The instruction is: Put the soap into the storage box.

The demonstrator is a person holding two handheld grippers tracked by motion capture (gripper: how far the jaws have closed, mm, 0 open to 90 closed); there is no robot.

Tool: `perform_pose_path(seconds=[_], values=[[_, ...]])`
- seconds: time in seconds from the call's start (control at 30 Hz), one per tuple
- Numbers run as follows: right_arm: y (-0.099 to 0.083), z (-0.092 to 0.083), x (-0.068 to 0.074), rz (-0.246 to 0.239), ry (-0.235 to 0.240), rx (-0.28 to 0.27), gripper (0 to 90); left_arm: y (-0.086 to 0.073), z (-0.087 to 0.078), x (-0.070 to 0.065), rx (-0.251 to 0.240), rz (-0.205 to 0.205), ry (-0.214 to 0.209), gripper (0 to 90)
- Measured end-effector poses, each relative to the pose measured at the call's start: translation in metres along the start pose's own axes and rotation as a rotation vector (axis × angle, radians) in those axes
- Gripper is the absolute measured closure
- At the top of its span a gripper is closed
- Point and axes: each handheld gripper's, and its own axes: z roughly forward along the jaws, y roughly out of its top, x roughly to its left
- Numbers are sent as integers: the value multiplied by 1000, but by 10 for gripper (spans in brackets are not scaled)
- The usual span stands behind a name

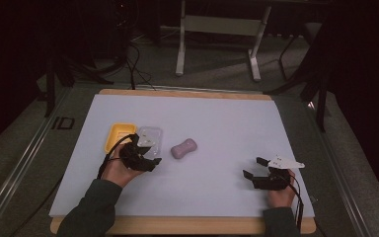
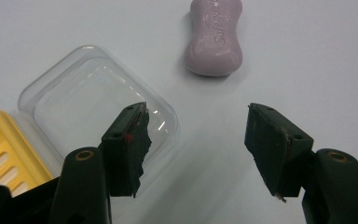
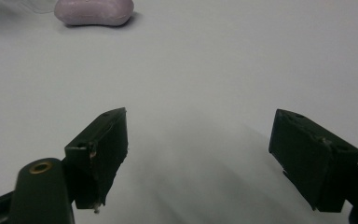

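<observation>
a: left gripper (image 2: 193, 140) sits over the clear lid (image 2: 98, 98), jaws about half open, holding nothing. lid lies flat beside the yellow soap dish (image 2: 0, 144), so the dish is open.

b: soap bar (image 1: 184, 148)?

a: on the mat just right of the lid, likely next. right gripper (image 3: 198, 149) parked wide open, empty, well apart.

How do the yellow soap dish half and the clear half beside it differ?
The yellow dish half is opaque with slots in its floor; the clear lid half is transparent with a smooth floor. In the left gripper view one jaw overlaps the clear half, not the yellow one. Both are rounded rectangular trays, side by side.
</observation>
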Motion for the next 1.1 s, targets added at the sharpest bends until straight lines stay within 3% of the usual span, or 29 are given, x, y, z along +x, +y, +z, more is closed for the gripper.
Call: perform_pose_path(seconds=[0.33,0.7,1.1], values=[[0,-1,0,0,-1,-10,191,19,3,-1,33,48,2,399],[0,-1,1,-6,-6,-10,234,31,11,-1,53,71,-17,399],[0,-1,1,-5,-11,-14,202,44,18,2,73,94,-20,396]])
